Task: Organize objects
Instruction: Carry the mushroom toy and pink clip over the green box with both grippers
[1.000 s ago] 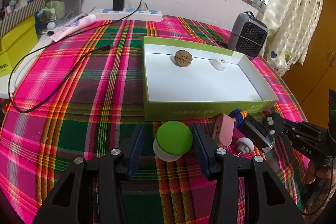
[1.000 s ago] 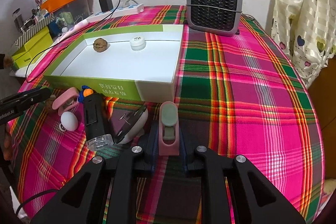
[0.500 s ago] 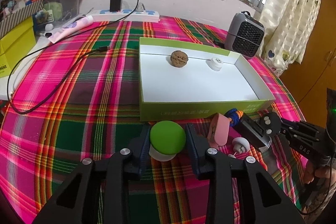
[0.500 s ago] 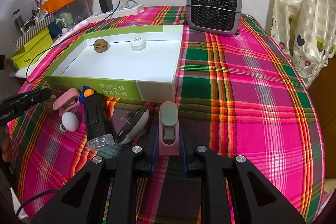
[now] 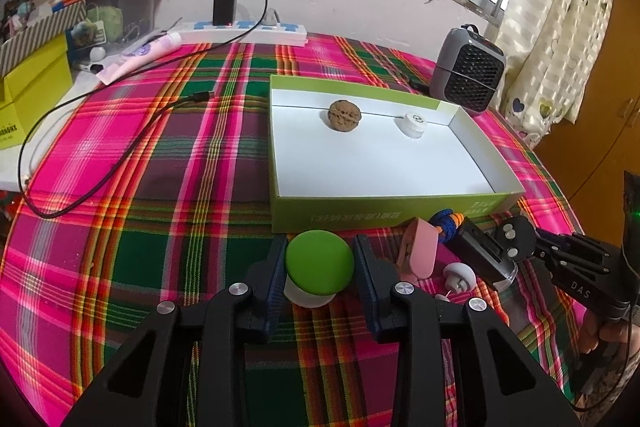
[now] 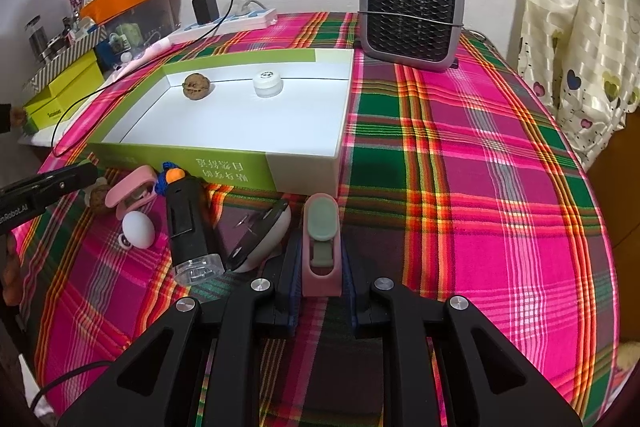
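The left gripper (image 5: 320, 263) is now clamping the green-capped white object (image 5: 318, 269), its fingers (image 5: 276, 275) pressing against both sides of the green dome; a second ago they were standing wide of it with clear gaps, and half a second ago they were already nearly touching. The object is sitting on the plaid tablecloth (image 5: 160, 187) just in front of the near wall of the green-and-white box (image 5: 384, 213). The right gripper (image 6: 322, 259) is staying closed on the pink clip with the grey-green tab (image 6: 321, 239), which has not shifted across the three moments and is pointing toward the box's white near corner. Inside the box, the walnut (image 5: 344, 115) and the small white cap (image 5: 411, 124) are lying near the far wall, unmoved. Between the two grippers, the second pink clip (image 5: 418, 251), the white knob (image 5: 459, 275), the black tool with a clear end (image 6: 188, 223) and the blue-and-orange cord (image 5: 446, 221) are lying close together where they were. The grey heater (image 6: 412, 15) is standing beyond the box's far right corner.
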`<action>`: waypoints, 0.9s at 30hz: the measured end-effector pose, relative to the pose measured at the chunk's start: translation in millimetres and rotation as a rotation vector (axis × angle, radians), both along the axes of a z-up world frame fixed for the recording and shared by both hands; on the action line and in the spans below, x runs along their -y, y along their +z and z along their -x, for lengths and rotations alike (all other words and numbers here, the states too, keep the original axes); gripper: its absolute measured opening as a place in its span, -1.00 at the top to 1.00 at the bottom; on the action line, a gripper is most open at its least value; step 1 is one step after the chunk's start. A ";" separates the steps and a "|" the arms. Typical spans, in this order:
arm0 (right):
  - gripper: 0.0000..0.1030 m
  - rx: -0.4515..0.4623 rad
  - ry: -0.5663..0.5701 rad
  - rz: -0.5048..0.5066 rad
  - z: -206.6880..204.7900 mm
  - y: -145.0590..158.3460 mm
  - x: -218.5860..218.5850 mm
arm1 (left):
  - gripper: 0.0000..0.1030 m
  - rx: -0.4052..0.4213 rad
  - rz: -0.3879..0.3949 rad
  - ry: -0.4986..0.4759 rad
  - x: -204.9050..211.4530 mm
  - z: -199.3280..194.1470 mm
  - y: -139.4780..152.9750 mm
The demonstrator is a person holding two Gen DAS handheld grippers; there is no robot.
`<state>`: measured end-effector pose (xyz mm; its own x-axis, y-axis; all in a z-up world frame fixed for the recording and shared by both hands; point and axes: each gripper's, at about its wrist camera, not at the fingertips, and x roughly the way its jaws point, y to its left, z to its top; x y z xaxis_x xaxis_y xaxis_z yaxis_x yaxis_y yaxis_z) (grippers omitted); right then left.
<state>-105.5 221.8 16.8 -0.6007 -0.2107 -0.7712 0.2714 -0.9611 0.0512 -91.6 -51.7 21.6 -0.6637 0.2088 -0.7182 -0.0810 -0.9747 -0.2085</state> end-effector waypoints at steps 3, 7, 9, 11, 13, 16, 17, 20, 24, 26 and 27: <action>0.64 -0.001 -0.003 0.003 -0.1 0.5 -0.9 | 0.40 -0.003 -0.001 0.000 0.4 -0.3 0.7; 0.64 -0.005 -0.007 0.008 -0.6 2.8 -2.1 | 0.40 -0.011 -0.002 0.000 0.0 -1.7 3.9; 0.64 -0.008 -0.009 0.009 -0.8 3.8 -3.1 | 0.40 -0.015 -0.003 -0.001 -0.1 -2.4 5.9; 0.64 -0.012 -0.009 0.010 -1.3 5.5 -3.8 | 0.40 -0.019 -0.004 -0.002 -0.1 -2.9 8.0; 0.64 -0.017 -0.011 0.011 -2.3 7.4 -4.2 | 0.40 -0.023 -0.007 -0.001 0.1 -3.6 10.0; 0.64 -0.027 -0.016 0.012 -3.6 11.1 -6.0 | 0.40 -0.032 -0.008 -0.001 0.2 -4.7 14.1; 0.64 -0.030 -0.018 0.013 -4.1 12.8 -6.6 | 0.40 -0.033 -0.009 -0.002 0.1 -4.5 15.4; 0.64 -0.042 -0.021 0.018 -4.9 17.7 -7.4 | 0.40 -0.040 -0.014 -0.005 -0.6 -4.2 20.2; 0.64 -0.058 -0.019 0.020 -4.2 24.5 -6.8 | 0.40 -0.049 -0.014 -0.010 -1.7 -2.9 25.9; 0.64 -0.065 -0.015 0.022 -3.4 28.3 -6.3 | 0.40 -0.051 -0.018 -0.011 -2.0 -1.0 28.5; 0.64 -0.067 -0.013 0.024 -2.7 29.9 -5.6 | 0.40 -0.053 -0.020 -0.012 -2.2 0.1 30.0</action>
<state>-102.8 227.4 46.7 -0.6538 -0.2203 -0.7239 0.2626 -0.9633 0.0560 -91.7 -49.4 51.6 -0.6980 0.2312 -0.6777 -0.1041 -0.9691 -0.2235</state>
